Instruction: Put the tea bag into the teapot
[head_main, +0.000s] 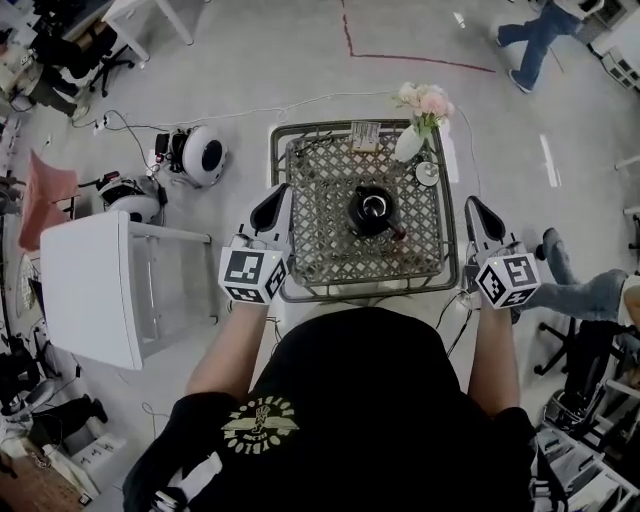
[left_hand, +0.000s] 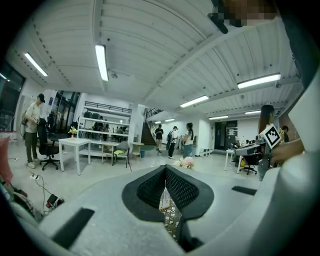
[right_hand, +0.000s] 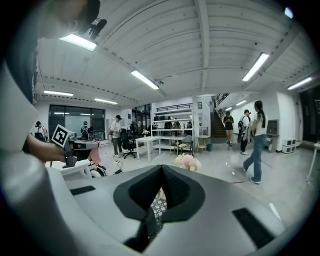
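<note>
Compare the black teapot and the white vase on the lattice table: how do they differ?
The teapot is black and squat; the vase is white and slimmer. The teapot sits near the middle of the lattice table; the vase stands near its far right corner. The vase holds pink flowers; the teapot holds none. Both stand on the same tabletop.

The black, round teapot (head_main: 370, 211) stands upright near the middle of the metal lattice table (head_main: 318, 250).
</note>
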